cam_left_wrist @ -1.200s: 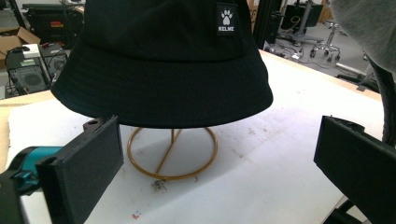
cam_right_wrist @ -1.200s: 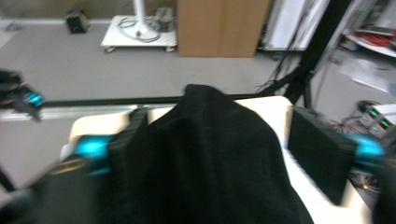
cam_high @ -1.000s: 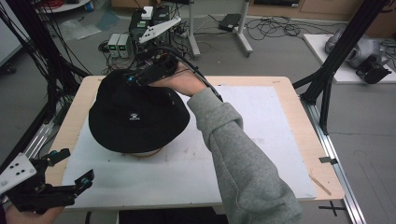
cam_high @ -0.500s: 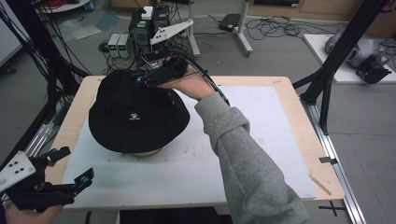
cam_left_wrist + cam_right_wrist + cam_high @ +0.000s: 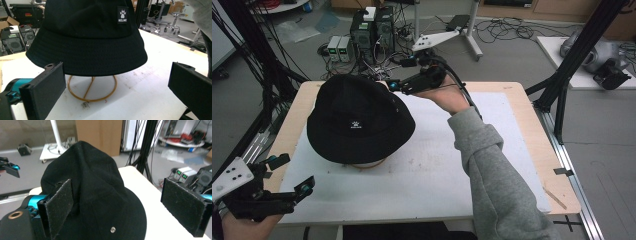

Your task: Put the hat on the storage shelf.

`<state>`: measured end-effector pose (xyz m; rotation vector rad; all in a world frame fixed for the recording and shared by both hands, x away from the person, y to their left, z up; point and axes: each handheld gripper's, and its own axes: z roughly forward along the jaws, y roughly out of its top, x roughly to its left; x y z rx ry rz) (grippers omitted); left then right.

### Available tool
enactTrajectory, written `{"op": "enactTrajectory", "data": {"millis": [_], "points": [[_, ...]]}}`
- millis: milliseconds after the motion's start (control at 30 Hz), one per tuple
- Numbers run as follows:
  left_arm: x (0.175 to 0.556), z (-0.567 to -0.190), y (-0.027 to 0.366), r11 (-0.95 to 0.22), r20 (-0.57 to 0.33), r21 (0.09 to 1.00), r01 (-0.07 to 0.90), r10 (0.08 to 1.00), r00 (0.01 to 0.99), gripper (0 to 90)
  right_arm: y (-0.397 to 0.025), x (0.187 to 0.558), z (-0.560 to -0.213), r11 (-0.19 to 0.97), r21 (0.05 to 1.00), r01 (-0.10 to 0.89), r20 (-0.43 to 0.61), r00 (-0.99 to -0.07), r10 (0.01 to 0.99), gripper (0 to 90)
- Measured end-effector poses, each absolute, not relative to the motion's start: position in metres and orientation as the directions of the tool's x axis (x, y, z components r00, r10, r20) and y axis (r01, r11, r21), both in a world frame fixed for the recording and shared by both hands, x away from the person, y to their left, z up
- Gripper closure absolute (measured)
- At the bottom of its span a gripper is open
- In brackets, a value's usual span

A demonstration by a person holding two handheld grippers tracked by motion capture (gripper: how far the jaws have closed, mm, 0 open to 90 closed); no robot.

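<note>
Centrally on the white table (image 5: 437,175), a black bucket hat (image 5: 359,120) sits on a gold wire stand (image 5: 92,87). Behind it, the right gripper (image 5: 399,86) hovers at the hat's far brim, jaws wide apart, gripping nothing. At the near left corner, the left gripper (image 5: 292,175) gapes empty too.

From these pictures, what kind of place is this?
Probably a robotics lab or workshop: a black frame post stands beside the table, and computer boxes and loose cables sit on the floor behind the black hat.
</note>
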<state>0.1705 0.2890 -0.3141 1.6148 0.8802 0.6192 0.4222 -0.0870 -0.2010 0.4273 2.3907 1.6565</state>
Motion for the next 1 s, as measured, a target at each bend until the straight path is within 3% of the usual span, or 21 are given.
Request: {"op": "enactTrajectory", "data": {"millis": [1000], "points": [[0.193,-0.317,0.281,-0.084,-0.071,0.970,0.227,0.798,0.599,1.7,-0.219,0.400,-0.243,0.209,0.955,0.212,0.061,-0.827,0.559,10.8]]}}
